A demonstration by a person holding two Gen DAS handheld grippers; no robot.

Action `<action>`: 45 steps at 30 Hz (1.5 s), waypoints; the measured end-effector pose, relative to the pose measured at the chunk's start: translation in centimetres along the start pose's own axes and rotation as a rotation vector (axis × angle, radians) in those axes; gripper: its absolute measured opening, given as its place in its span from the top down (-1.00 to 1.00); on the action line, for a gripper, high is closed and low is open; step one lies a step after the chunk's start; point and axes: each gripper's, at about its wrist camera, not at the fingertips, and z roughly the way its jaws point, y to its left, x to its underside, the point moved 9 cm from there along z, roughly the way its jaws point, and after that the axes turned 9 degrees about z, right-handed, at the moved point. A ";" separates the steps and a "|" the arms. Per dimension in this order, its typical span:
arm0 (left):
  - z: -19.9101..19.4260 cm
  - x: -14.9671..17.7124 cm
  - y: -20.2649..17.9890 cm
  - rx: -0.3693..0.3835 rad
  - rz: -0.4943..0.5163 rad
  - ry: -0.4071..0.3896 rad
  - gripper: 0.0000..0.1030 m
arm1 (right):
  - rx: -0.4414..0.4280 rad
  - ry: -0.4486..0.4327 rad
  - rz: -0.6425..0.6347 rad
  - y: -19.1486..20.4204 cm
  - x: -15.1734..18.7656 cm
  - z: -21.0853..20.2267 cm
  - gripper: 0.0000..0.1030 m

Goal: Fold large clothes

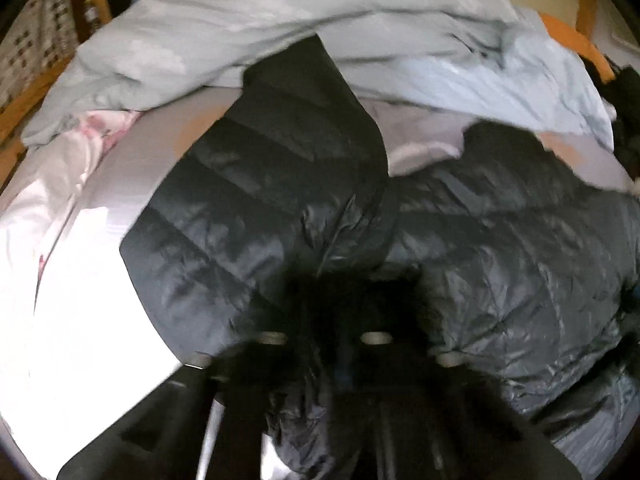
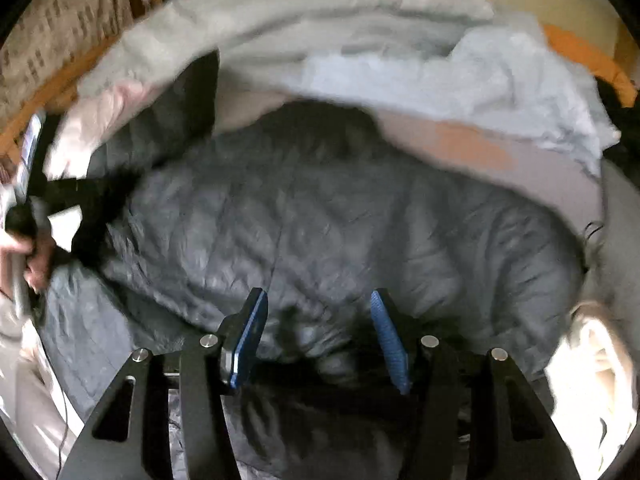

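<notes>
Two views, taken in turn.
Left wrist, jacket: dark quilted puffer jacket point(image 1: 460, 240) lies spread on a bed, filling the middle and right of the frame; one sleeve point(image 1: 296, 128) stretches away toward the far bedding.
Left wrist, claw: left claw point(image 1: 326, 320) sits low in the frame, dark and blurred, its fingers drawn together with jacket fabric bunched at the tips; it is clamped on the jacket.
Left wrist, bedding: pale sheet point(image 1: 80, 280) bright at the left; grey duvet point(image 1: 240, 28) heaped along the far side, with a light blue cloth point(image 1: 520, 80) at the far right.
Left wrist, frame: wooden bed rail point(image 1: 86, 4) shows at the top left, an orange edge at the top right.
Right wrist, jacket: same jacket point(image 2: 340, 220) looks grey here, lying broad under and ahead of the claw.
Right wrist, claw: right claw point(image 2: 320, 320) hangs over the jacket, its blue pads point(image 2: 386, 336) standing well apart; whether the tips touch the cloth cannot be told, nothing pinched.
Right wrist, other tool: person's hand point(image 2: 28, 256) at the left edge grips the handle of the left claw, whose dark fingers meet the jacket's edge.
Right wrist, bedding: grey duvet point(image 2: 280, 20) and light blue cloth point(image 2: 500, 80) lie beyond the jacket.
Sharpness: both views blurred.
</notes>
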 end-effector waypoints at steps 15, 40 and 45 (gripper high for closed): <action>-9.3 -2.1 -5.7 0.295 0.146 -0.289 0.95 | -0.283 0.078 0.082 6.3 0.1 2.9 0.60; -6.1 -3.9 -7.8 -0.018 0.256 -0.231 -0.22 | -0.243 -0.090 0.113 0.9 -2.1 -4.8 0.13; -2.9 -1.9 -5.4 0.054 0.163 -0.126 0.20 | -0.227 -0.100 0.101 1.0 -2.4 -4.9 0.13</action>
